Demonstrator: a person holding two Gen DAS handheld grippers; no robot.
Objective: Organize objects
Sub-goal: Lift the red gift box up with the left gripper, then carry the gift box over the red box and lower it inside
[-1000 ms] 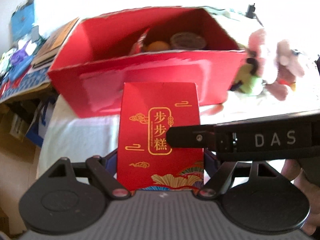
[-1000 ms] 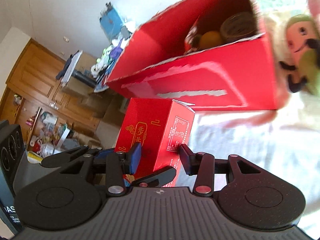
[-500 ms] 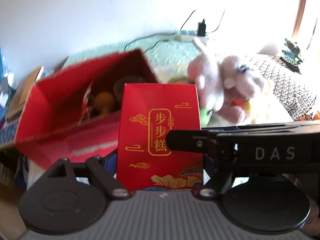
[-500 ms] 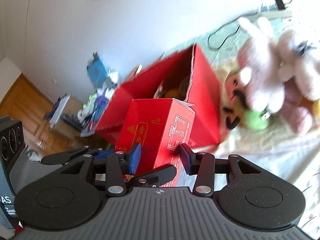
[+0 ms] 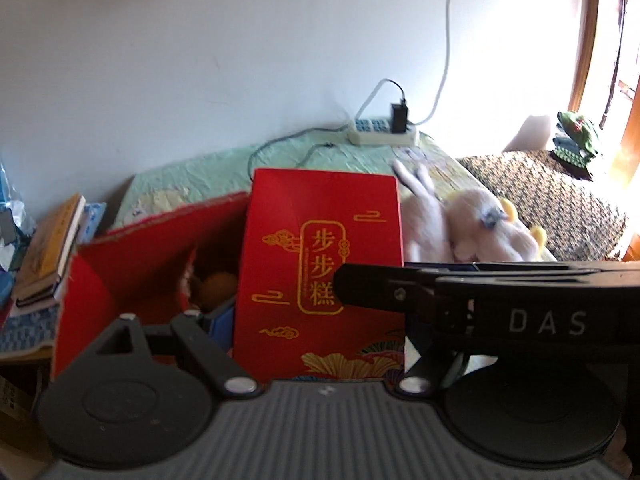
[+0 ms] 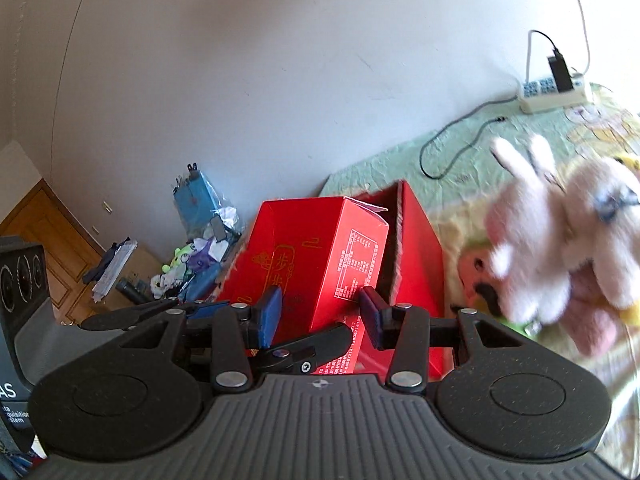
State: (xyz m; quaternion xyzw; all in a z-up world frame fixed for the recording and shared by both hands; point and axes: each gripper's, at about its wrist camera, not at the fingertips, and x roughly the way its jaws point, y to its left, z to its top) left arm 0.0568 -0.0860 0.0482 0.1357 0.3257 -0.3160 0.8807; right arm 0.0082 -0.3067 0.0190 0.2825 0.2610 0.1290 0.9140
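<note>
With both grippers, left gripper (image 5: 320, 340) and right gripper (image 6: 320, 312), clamped on the small red carton (image 5: 320, 264), you held it above the open red box (image 5: 132, 264), and next you probably needed to lower it inside.

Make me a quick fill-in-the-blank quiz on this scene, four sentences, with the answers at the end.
1. The tall red cardboard carton with gold characters is gripped by ____ grippers at once.
2. Behind it sits a large open storage box coloured ____.
3. The white power strip lies on the pale ____ bedspread.
4. The plush rabbit beside the large box is mostly ____.

Missing words: both; red; green; pink
</note>
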